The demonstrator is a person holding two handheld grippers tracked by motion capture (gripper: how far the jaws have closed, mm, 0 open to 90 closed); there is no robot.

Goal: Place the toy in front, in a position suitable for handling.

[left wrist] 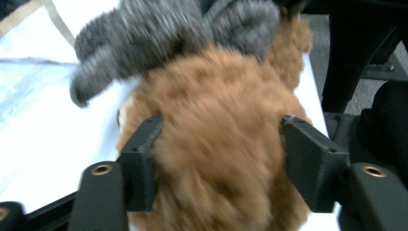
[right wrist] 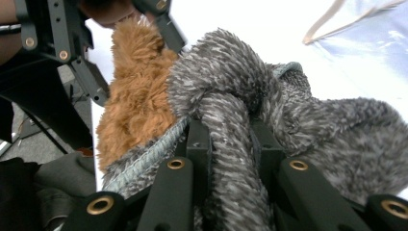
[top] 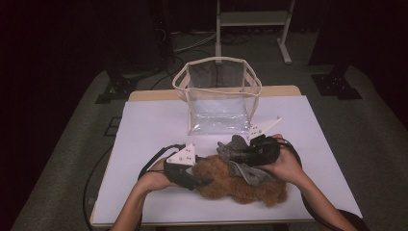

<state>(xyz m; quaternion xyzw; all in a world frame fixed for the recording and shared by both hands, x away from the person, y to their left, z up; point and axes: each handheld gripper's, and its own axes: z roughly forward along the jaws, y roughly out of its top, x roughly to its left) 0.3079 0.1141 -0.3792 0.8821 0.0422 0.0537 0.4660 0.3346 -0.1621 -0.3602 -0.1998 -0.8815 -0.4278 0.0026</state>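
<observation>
A brown fuzzy plush toy (top: 240,186) lies on the white table top (top: 154,125) near the front edge. My left gripper (top: 204,182) comes at it from the left with one jaw on each side. In the left gripper view the brown fur (left wrist: 216,144) bulges between the jaws of the left gripper (left wrist: 221,161) and touches both pads (left wrist: 144,159). A grey fuzzy knitted garment (top: 235,150) drapes over the toy's far side. My right gripper (top: 233,155) is shut on a thick fold of it (right wrist: 231,120); the right gripper (right wrist: 231,144) pinches that fold between its jaws.
A clear plastic bag with cream trim (top: 219,91) stands open at the back centre of the table. A metal stand (top: 252,19) and dark floor gear lie beyond the table. The person's forearms come in at the bottom.
</observation>
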